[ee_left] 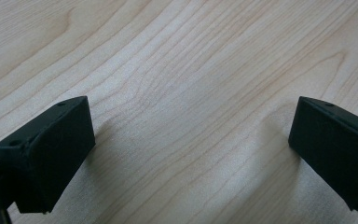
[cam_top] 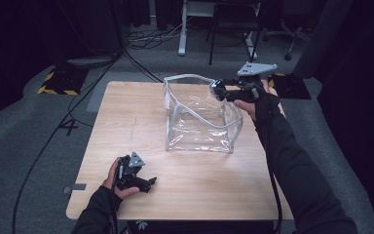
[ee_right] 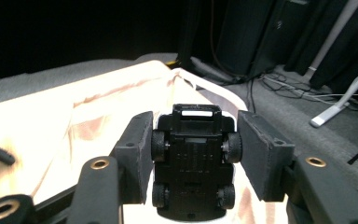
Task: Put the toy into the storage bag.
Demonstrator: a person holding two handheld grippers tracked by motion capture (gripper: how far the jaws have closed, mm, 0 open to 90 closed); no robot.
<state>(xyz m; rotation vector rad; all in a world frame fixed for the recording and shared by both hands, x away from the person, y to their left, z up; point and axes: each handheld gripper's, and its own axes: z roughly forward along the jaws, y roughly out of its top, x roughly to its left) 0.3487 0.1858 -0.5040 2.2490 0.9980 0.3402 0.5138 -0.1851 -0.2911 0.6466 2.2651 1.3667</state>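
Toy car (ee_right: 194, 161), black plastic, underside toward the camera, four small wheels visible; clamped by its sides between the jaws of the right gripper (ee_right: 194, 158), held above the far right corner of the bag (cam_top: 199, 114); in the high view the right gripper (cam_top: 224, 91) sits at the bag's upper rim, car too small to make out there; bag is clear soft plastic with a pale rim, boxy, open at top, creased and glossy, standing on the far centre of the table (cam_top: 126, 126); left gripper (cam_top: 143, 183) rests low at the near left of the table, jaws spread wide, nothing between them, well apart from the bag; table is pale wood with flowing grain, square, rounded corners; floor grey carpet, black cables trailing, dark curtains, chair legs and a white desk leg beyond
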